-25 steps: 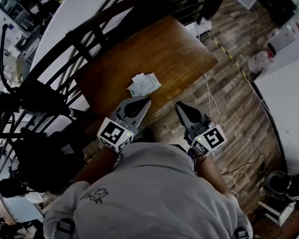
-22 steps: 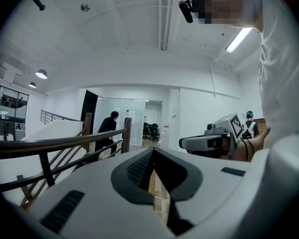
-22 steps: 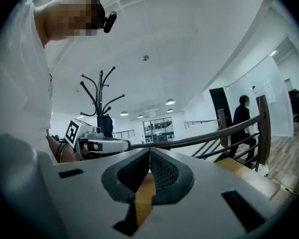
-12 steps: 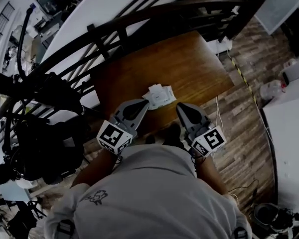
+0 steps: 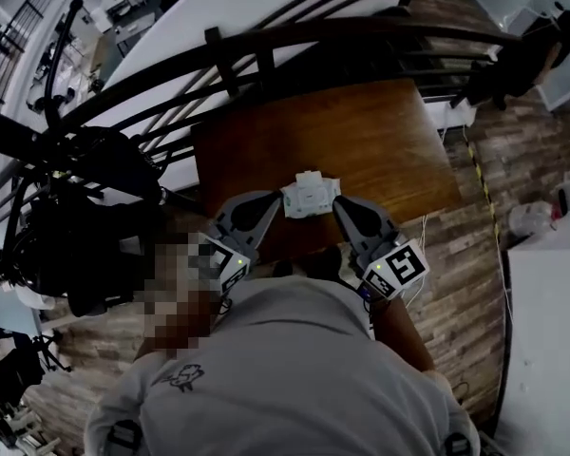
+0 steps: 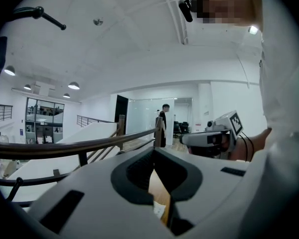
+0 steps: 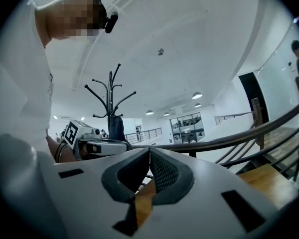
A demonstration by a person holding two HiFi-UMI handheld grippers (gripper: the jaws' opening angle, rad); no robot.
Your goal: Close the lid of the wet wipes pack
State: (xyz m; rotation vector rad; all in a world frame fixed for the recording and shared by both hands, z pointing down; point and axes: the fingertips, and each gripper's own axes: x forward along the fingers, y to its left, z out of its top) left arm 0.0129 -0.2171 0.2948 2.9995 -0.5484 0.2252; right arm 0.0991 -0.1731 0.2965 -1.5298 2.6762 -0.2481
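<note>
The wet wipes pack (image 5: 311,197), small and white, lies flat on the brown wooden worktop (image 5: 361,141), close to its near edge and in front of the person's grey-shirted torso (image 5: 285,369). It sits between the tips of the two grippers. The left gripper (image 5: 277,198) reaches in from the left, with its tip just beside the pack's left edge. The right gripper (image 5: 340,203) comes in from the right, with its tip just beside the pack's right edge. The head view does not show whether either tip touches the pack. In the left gripper view the jaws are pressed together at the tip with nothing between them. Through the gap below them shows a strip of worktop and a white corner of the pack. In the right gripper view the jaws likewise meet at the tip and are empty, with bare wood under them. The pack is too small to tell whether its lid is up or down. A dark curved railing (image 5: 266,50) runs behind the worktop, and plank floor (image 5: 475,255) lies to the right.
</note>
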